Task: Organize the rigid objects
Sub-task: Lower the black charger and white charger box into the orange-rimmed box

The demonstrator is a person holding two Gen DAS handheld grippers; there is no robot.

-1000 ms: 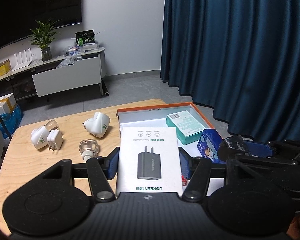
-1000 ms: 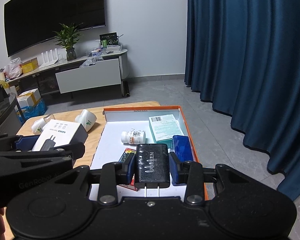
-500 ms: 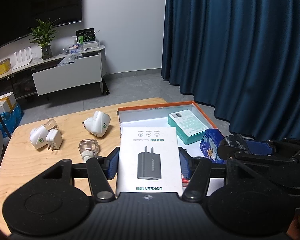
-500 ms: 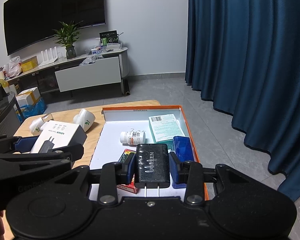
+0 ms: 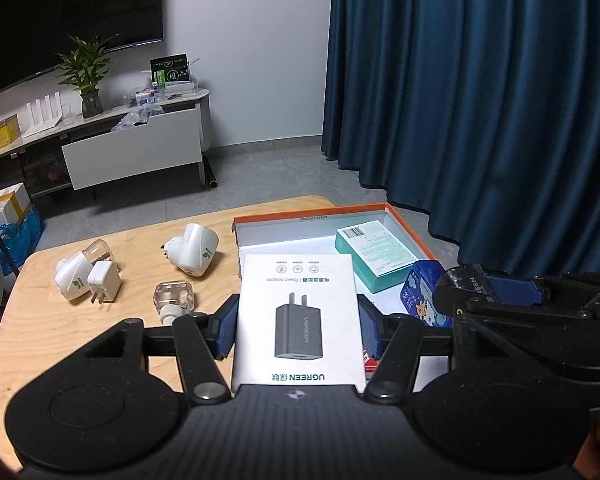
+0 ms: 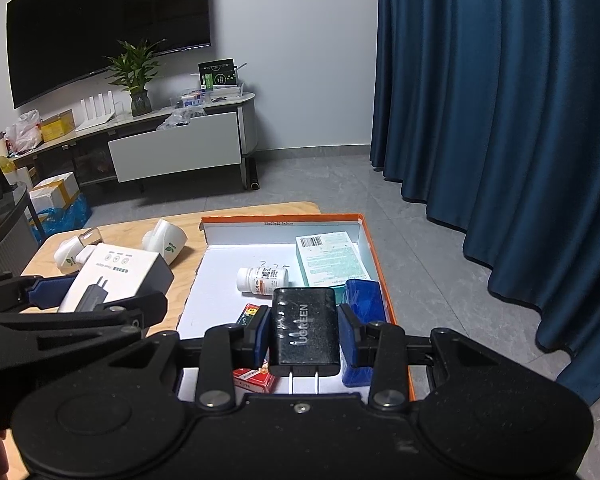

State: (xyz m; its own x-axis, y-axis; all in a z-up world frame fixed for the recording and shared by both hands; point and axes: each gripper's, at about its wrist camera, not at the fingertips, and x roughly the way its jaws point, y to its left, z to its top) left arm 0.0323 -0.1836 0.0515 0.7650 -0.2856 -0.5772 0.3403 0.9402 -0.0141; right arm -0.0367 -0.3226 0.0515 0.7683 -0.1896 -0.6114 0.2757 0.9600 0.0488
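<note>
Adapter box clamped, charger clamped

On the wooden table: two grippers, one black UGREEN charger, one white charger box, three white plugs, one clear bottle, one orange tray holding one pill bottle, one teal box, one blue tin, one red pack.
</note>
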